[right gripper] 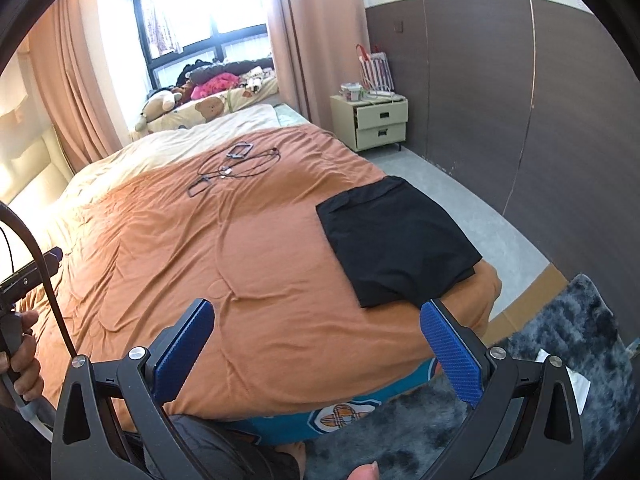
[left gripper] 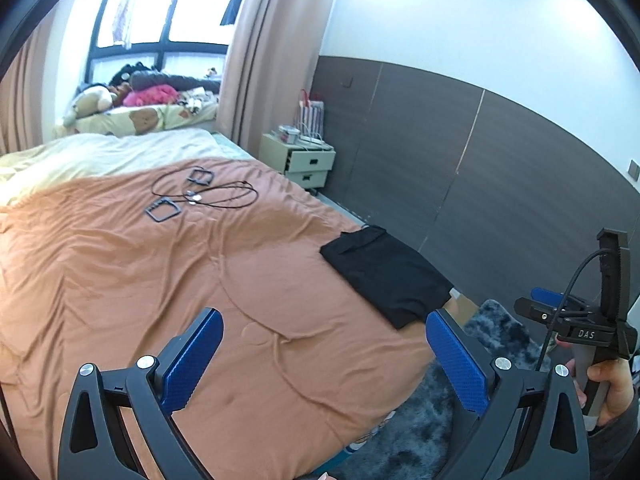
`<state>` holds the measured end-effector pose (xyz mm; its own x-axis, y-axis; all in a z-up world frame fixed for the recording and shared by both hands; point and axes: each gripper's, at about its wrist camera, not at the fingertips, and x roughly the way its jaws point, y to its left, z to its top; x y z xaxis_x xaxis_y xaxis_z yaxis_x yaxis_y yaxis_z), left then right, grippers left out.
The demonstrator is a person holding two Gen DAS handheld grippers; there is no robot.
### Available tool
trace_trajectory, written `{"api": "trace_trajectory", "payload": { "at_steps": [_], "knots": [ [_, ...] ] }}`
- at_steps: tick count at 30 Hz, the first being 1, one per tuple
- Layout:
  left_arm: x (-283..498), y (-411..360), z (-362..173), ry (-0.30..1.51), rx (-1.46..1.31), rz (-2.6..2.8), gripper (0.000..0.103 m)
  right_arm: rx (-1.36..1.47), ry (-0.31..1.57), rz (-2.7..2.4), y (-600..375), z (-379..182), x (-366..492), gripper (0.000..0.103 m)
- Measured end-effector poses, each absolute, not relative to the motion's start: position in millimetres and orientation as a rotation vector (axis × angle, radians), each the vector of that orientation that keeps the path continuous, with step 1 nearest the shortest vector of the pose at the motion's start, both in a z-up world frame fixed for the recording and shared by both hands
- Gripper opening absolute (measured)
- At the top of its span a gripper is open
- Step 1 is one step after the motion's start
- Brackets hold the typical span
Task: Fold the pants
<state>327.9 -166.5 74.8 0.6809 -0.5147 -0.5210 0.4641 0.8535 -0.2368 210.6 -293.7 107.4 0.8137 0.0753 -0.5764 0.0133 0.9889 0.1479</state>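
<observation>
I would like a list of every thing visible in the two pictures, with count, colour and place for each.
pants: one, black, folded, at the right edge of the bed near its corner
duvet: one, orange, covering the bed
cables with square frames: one tangle, black, on the far part of the duvet
nightstand: one, cream, two drawers, against the dark wall panels
striped bag: one, white and red, above the nightstand
soft toys and clothes: a pile, mixed colours, under the window
curtains: pink, beside the window
rug: one, grey-blue, on the floor
left claw: open, blue pads, empty
right claw: open, blue pads, empty
</observation>
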Motion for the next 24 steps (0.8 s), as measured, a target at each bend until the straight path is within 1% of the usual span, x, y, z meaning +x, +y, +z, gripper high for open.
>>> {"api": "trace_trajectory", "payload": {
  "at_steps": [24],
  "knots": [
    [207.0,-73.8,71.8,0.478,-0.032,-0.408,0.102,0.145,0.445,0.068,-218.7,66.8,100.2,0.103]
  ]
}}
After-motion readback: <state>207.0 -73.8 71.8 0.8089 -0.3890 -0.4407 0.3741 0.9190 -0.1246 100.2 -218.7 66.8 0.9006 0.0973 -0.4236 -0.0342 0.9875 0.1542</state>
